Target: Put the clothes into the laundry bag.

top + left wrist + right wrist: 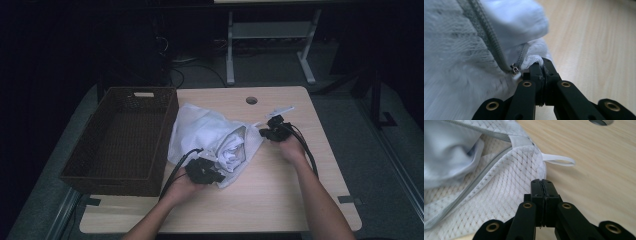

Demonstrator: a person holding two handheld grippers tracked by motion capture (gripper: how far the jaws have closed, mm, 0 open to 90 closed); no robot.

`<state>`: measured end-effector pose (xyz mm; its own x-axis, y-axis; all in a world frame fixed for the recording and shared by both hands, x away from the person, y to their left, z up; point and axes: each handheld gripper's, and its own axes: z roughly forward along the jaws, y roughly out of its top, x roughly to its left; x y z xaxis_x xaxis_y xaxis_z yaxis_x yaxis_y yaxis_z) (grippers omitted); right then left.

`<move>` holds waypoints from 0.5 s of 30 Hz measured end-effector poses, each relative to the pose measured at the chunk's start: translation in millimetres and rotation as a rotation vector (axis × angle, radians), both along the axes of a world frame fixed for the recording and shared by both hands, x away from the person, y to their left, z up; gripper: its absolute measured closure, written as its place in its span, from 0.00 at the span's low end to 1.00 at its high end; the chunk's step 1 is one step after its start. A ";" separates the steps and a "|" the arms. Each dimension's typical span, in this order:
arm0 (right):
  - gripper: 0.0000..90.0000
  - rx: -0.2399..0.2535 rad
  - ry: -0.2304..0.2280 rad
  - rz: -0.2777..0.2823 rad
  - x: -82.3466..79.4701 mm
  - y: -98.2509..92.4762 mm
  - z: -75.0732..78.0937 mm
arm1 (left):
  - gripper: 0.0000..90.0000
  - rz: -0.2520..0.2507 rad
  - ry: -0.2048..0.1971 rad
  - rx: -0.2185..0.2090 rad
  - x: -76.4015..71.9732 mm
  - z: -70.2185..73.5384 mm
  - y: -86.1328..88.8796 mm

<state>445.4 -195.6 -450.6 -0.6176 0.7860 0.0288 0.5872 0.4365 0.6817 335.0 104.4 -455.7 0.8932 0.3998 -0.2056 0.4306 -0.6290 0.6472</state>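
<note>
The white mesh laundry bag (pixel 210 137) lies on the tabletop (pixel 280 190) beside the basket (pixel 125 140), its zipper (pixel 490 42) open and clothes inside. The left claw (pixel 539 65) pinches the bag's edge; the right claw (pixel 541 182) pinches its corner. Zipping remains undone.

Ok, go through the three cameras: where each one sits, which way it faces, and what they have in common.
High view: fixed above the person's side, looking forward and down on the table, wicker basket and mesh laundry bag; both forearms enter from below.
Left gripper view: rides the left gripper, looking along its shut fingers at the bag's zipper.
Right gripper view: rides the right gripper, fingers shut on the bag's edge near a loop.
Shared: bag and tabletop.
</note>
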 end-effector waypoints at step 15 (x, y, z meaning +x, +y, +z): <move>0.99 -0.032 0.009 0.003 -68.4 -42.3 -3.5 | 0.98 0.093 -0.013 0.024 7.6 -0.3 9.1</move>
